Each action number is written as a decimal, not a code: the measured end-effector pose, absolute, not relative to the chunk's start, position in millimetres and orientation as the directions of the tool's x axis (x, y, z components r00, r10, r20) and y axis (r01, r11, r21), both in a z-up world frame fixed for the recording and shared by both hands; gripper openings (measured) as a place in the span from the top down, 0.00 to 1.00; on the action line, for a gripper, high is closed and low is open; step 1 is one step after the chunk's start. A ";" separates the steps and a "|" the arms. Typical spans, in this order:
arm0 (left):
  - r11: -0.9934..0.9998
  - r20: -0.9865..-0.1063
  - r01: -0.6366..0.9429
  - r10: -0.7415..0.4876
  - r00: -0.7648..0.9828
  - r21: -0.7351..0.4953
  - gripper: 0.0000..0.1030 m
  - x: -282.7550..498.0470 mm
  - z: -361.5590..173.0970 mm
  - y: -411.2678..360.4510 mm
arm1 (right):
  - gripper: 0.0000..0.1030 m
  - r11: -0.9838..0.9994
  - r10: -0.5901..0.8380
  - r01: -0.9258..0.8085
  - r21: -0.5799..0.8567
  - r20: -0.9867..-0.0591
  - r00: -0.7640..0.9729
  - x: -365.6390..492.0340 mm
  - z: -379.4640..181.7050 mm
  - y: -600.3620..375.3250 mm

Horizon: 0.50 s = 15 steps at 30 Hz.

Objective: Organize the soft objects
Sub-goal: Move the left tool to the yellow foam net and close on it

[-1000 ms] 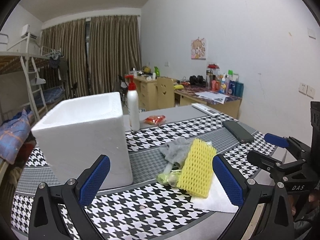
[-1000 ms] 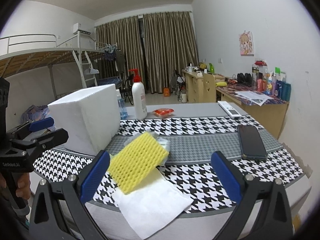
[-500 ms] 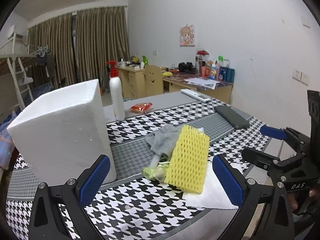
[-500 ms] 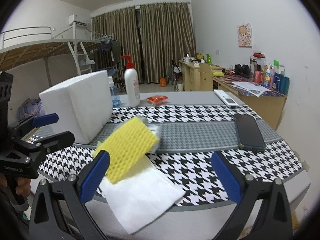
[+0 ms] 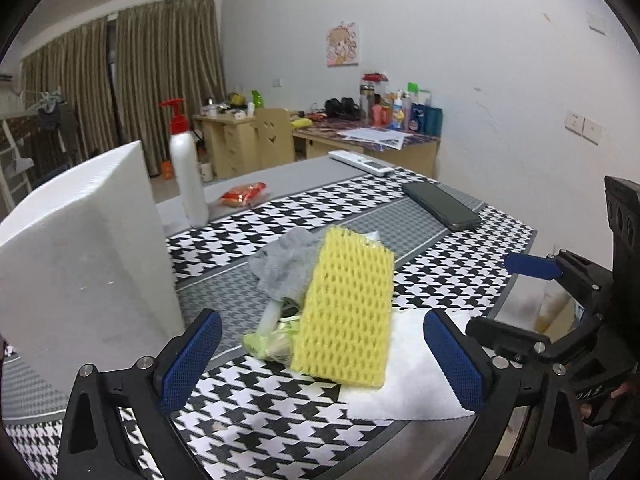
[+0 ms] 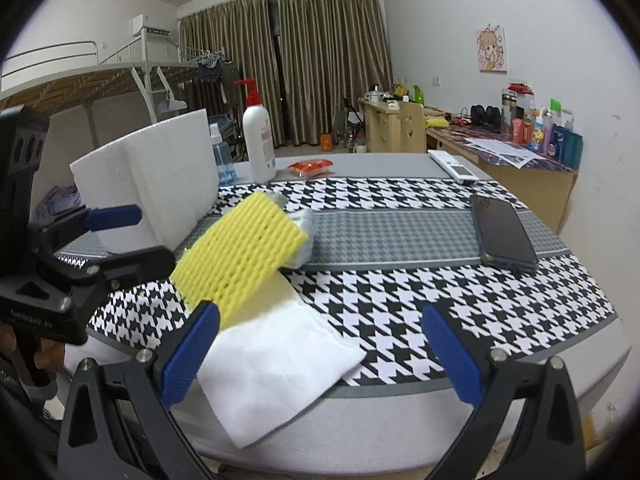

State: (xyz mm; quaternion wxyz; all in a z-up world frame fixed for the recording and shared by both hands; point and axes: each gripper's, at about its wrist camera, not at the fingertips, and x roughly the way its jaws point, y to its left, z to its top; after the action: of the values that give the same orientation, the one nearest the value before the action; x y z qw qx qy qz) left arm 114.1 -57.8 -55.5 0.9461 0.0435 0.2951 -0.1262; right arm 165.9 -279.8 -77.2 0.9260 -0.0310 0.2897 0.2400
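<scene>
A yellow foam net lies tilted on top of a pile: a grey cloth, a pale green plastic bag and a white foam sheet that overhangs the table's near edge. A white foam box stands left of the pile. My left gripper is open, its fingers either side of the pile and short of it. My right gripper is open over the white sheet. Each gripper shows in the other's view.
On the houndstooth tablecloth lie a black phone, a white remote and a red snack packet. A pump bottle stands behind the box. Desks, a bunk bed and curtains fill the room behind.
Both grippers have moved closer to the pile, which looms larger in both views. The left view has swung so the foam box sits further left. Nothing was grasped.
</scene>
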 end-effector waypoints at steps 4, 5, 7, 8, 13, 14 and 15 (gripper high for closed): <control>0.959 -0.581 0.283 -0.226 0.782 0.008 0.06 123.5 -58.4 -63.0 | 0.01 0.882 0.427 -0.463 0.086 -0.562 0.709 168.2 -80.4 -281.6; 0.959 -0.584 0.284 -0.228 0.779 0.005 0.08 126.1 -59.7 -64.1 | 0.01 0.881 0.428 -0.465 0.086 -0.565 0.705 168.4 -81.1 -281.3; 0.956 -0.599 0.293 -0.238 0.765 -0.005 0.13 131.1 -62.8 -65.0 | 0.01 0.879 0.430 -0.470 0.085 -0.570 0.700 168.6 -83.3 -280.4; 0.956 -0.605 0.294 -0.238 0.760 -0.006 0.15 134.1 -64.3 -65.5 | 0.01 0.878 0.430 -0.472 0.086 -0.575 0.696 169.0 -84.4 -279.6; 0.952 -0.643 0.305 -0.245 0.726 -0.018 0.25 146.7 -72.5 -68.9 | 0.01 0.873 0.433 -0.480 0.086 -0.590 0.682 172.0 -87.7 -278.0; 0.953 -0.648 0.304 -0.244 0.722 -0.020 0.26 148.8 -74.1 -69.1 | 0.01 0.873 0.433 -0.479 0.087 -0.591 0.681 172.7 -88.0 -278.5; 0.954 -0.655 0.300 -0.237 0.717 -0.017 0.27 151.8 -76.3 -69.9 | 0.01 0.873 0.433 -0.479 0.090 -0.593 0.679 173.4 -88.5 -278.9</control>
State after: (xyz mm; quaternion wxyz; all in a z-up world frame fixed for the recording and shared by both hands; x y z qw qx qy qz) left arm 151.8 -69.9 -76.3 0.9255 0.0450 0.3469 -0.1452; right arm 173.4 -278.9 -88.5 0.9154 -0.0363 0.3140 0.2492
